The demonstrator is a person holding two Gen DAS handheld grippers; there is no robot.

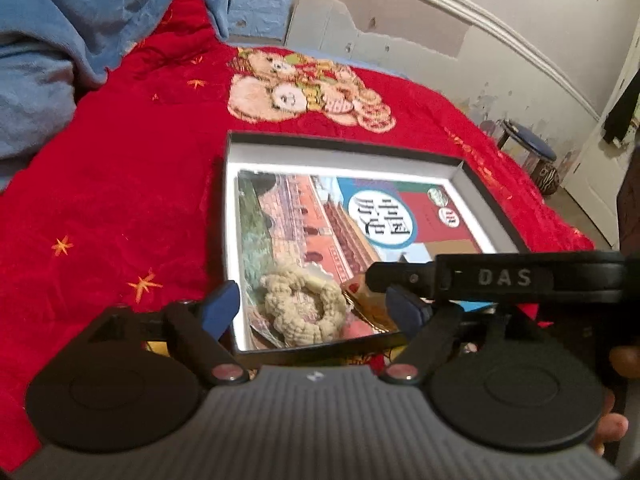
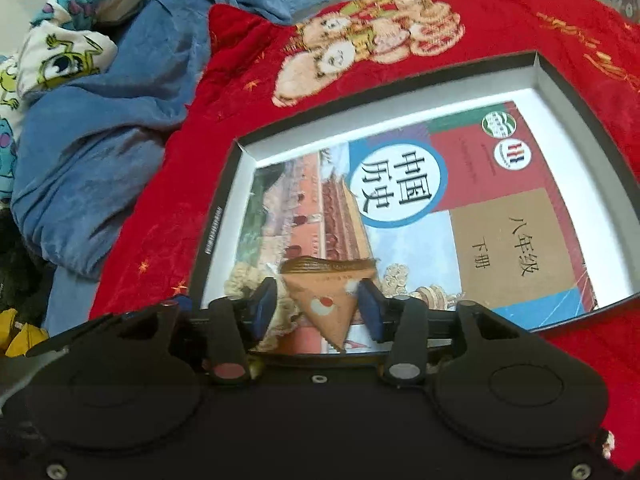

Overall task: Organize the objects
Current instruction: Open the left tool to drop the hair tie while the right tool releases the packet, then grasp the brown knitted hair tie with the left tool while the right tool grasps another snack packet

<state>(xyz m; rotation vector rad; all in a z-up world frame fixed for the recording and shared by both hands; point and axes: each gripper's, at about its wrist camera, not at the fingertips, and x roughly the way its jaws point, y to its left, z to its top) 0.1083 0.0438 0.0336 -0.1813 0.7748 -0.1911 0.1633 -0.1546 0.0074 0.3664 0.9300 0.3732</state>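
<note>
Both tools over box (image 2: 224,216): right tool (image 2: 318,312) grips pizza-slice toy (image 2: 324,300); left tool (image 1: 316,304) wide open, empty.

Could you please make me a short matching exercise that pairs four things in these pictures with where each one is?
1. book
2. knitted ring
3. pizza slice toy
4. box

A. on the red blanket
B. flat on the box floor
C. between the right gripper fingers
D. on the book, in front of the left gripper

Pairs: 1-B, 2-D, 3-C, 4-A
</note>
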